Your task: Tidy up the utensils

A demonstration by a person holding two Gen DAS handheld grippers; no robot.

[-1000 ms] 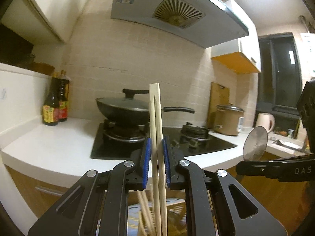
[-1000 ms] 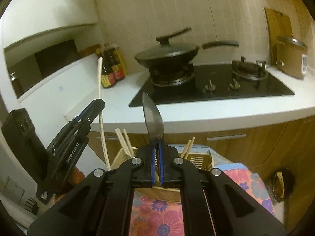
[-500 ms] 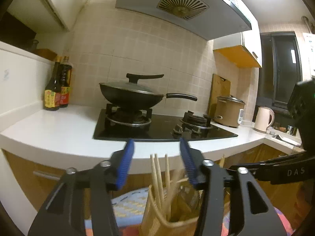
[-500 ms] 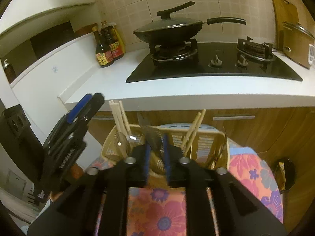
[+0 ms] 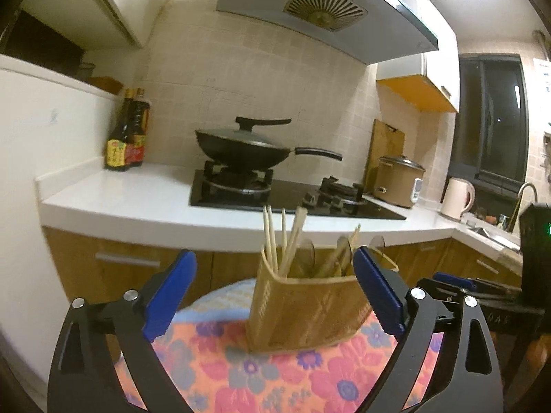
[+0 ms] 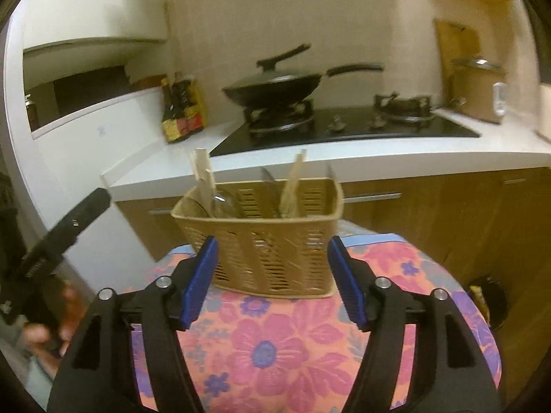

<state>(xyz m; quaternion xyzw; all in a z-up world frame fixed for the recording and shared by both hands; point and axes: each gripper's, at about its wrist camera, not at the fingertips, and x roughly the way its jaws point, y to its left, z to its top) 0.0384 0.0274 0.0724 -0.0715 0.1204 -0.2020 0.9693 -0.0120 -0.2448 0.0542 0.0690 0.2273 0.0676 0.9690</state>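
Observation:
A tan slotted utensil basket [image 5: 310, 309] [image 6: 268, 241] stands on a floral-clothed table [image 5: 275, 378] [image 6: 275, 344]. Wooden chopsticks [image 5: 275, 241] [image 6: 203, 175] and metal spoons [image 5: 308, 251] [image 6: 224, 203] stand upright inside it. My left gripper [image 5: 272, 292] is open and empty, its jaws wide either side of the basket, a little back from it. My right gripper [image 6: 272, 282] is open and empty too, jaws flanking the basket's front. The left gripper shows at the left edge of the right wrist view [image 6: 62, 230].
Behind the table runs a white counter [image 5: 137, 203] with a black hob, a lidded wok [image 5: 244, 148], sauce bottles [image 5: 127, 137], a rice cooker [image 5: 399, 182] and a kettle [image 5: 458, 199]. Wooden cabinets sit below. A dark bin [image 6: 489, 303] stands on the floor at the right.
The left gripper let go of the chopsticks and the right let go of the spoon; both now stand in the basket. Both grippers opened wide and drew back and lower.

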